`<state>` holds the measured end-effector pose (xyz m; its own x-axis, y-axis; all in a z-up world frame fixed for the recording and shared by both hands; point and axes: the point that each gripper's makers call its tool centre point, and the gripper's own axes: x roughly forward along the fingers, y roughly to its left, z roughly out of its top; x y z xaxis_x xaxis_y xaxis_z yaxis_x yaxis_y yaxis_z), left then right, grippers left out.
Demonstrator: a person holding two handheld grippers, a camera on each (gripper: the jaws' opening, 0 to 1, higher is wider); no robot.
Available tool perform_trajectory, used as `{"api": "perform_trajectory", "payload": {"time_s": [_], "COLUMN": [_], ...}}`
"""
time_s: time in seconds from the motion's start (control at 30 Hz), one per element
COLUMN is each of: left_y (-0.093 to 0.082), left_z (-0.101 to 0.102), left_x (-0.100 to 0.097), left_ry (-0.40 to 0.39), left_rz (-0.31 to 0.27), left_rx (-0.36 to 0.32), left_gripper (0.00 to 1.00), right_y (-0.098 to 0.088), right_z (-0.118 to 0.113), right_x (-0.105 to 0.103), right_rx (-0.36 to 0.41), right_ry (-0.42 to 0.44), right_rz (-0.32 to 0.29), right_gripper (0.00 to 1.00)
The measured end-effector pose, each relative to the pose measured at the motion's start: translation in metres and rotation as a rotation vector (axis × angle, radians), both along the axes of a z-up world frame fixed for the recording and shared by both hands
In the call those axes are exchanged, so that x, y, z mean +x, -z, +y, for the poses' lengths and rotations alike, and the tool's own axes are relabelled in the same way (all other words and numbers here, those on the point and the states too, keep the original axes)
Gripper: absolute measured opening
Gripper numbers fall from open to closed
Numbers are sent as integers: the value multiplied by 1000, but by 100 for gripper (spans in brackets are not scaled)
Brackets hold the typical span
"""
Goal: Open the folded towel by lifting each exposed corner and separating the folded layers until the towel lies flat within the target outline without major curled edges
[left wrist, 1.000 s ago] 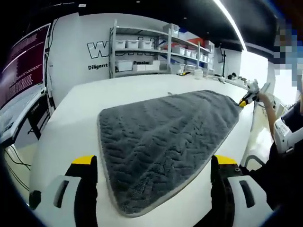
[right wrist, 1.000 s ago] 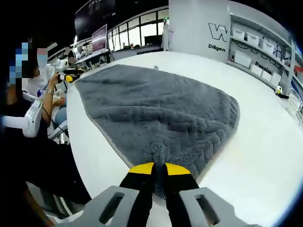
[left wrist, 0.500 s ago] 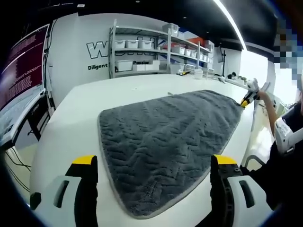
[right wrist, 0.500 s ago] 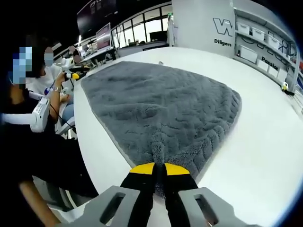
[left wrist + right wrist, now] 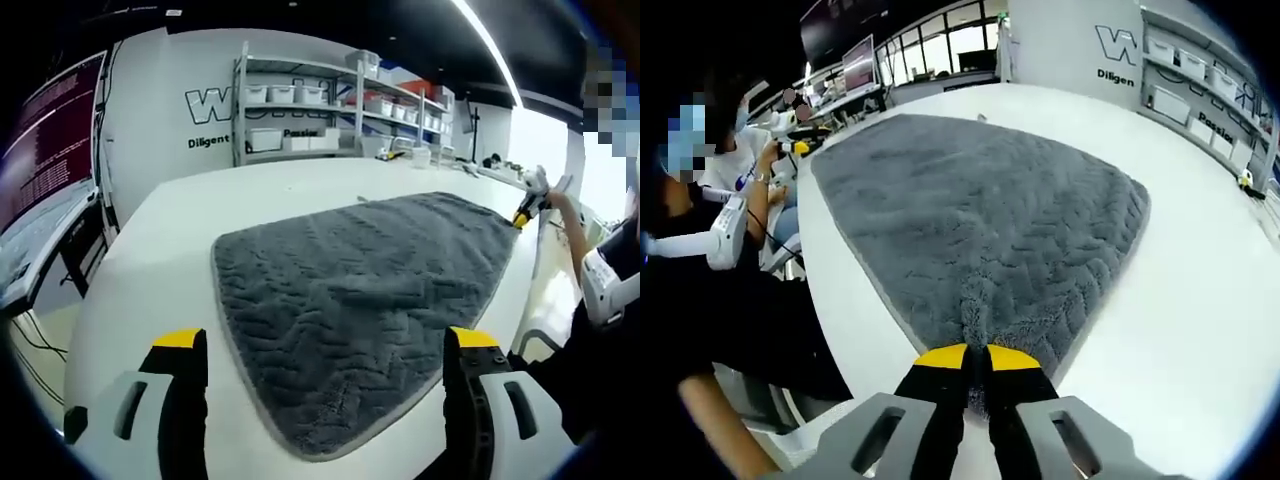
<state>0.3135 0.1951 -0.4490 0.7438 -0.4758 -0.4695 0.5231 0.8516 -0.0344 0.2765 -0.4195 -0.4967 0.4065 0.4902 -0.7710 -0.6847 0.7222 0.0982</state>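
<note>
A grey textured towel [image 5: 350, 300] lies spread on the white table [image 5: 150, 260], with a low ripple across its middle. My left gripper [image 5: 325, 345] is open, its yellow-tipped jaws standing wide on either side of the towel's near rounded corner without touching it. My right gripper [image 5: 975, 358] is shut on another corner of the towel [image 5: 980, 220], and the pile bunches into a small ridge at the jaws. The right gripper [image 5: 522, 212] also appears in the left gripper view, at the towel's far right corner, held by a hand.
A person [image 5: 710, 260] stands at the table edge [image 5: 830, 290] beside the towel. Shelves with white bins [image 5: 300, 110] line the far wall. A monitor [image 5: 50, 160] stands off the table's left side. Bare white tabletop [image 5: 1180, 300] extends right of the towel.
The towel's near corner has slid a little to the right between the left jaws, and a ripple has formed mid-towel. The right gripper stays shut on its corner; its view has shifted slightly.
</note>
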Motion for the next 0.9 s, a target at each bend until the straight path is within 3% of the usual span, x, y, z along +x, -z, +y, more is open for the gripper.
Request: {"api": "perform_trajectory", "payload": {"time_s": [0.4, 0.53, 0.8, 0.9], "left_y": [0, -2, -6, -10], "left_z": [6, 6, 3, -2], "left_x": [1, 3, 12, 20], "left_ry": [-17, -22, -29, -19], "left_rz": [-6, -13, -27, -32], "left_rx": [-8, -18, -32, -47], "left_gripper": [96, 96, 96, 96], "right_y": [-1, -5, -21, -30], "right_z": [-1, -5, -15, -17], "right_x": [-3, -2, 10, 27], "right_rx": [26, 37, 109, 170], "right_ry": [21, 22, 101, 165], "right_rz": [10, -25, -110, -155], "right_gripper": [6, 23, 46, 66]}}
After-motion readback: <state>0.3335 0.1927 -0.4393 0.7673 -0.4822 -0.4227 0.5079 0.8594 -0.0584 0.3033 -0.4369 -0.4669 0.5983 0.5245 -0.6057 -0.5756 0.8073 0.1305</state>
